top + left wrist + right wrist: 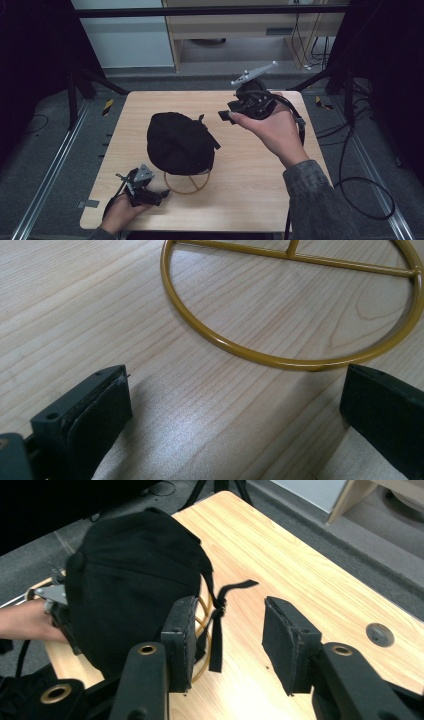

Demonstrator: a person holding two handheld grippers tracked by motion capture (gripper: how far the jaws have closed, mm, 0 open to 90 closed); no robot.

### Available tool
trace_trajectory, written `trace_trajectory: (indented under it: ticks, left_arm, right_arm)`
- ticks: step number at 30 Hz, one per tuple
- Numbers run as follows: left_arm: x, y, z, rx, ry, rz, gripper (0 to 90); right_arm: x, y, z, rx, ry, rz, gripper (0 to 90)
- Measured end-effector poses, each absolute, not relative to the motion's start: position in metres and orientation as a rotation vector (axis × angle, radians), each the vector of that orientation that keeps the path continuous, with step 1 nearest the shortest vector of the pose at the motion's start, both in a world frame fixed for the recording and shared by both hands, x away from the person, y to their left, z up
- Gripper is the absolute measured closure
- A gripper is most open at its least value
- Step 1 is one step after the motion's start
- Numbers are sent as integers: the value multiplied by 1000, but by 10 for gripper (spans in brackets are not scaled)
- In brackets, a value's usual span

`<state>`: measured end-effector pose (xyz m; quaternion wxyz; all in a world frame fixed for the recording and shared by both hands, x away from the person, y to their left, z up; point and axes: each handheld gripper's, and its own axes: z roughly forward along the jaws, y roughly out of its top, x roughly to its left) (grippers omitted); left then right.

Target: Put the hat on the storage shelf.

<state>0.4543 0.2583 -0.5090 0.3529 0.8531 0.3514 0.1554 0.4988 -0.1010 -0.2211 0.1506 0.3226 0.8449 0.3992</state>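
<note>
Wooden table point(240, 165) bears a cap-topped wire stand point(187, 182).

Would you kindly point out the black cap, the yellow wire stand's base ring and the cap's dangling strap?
black cap point(177, 142), high view, on its crown.
base ring point(227, 346), left gripper view, on the ring's near curved wire.
strap point(216, 647), right gripper view, on the hanging end.

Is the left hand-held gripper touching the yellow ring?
Apart. In the left gripper view, bare table shows between the open left hand-held gripper and the ring, though the ring passes close to one jaw.
</note>
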Motion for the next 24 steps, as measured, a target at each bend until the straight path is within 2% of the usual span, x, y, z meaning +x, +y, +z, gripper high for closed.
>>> trace_trajectory:
  ticks: [5, 10, 11, 14, 15, 19, 24]
  left_arm:
    - [454, 258, -509, 2207, 909, 403, 0]
    - [454, 258, -509, 2206, 914, 405, 0]
    - [454, 258, -509, 2206, 914, 405, 0]
    - [454, 258, -509, 2205, 915, 406, 0]
    - [454, 258, -509, 2205, 915, 405, 0]
    - [454, 258, -509, 2205, 915, 406, 0]
    - [453, 258, -509, 2204, 916, 408, 0]
  right_arm:
    - [499, -113, -229, 959, 2406, 1132, 532]
    - [497, -123, -239, 1006, 2376, 1113, 464]
    - [497, -126, -242, 1021, 2355, 1113, 417]
    - [496, -129, -243, 1034, 2335, 1100, 377]
    - [497, -132, -246, 1042, 2313, 1079, 317]
    - [498, -136, -253, 1062, 2277, 1048, 218]
    - [496, -139, -262, 1100, 2249, 1023, 162]
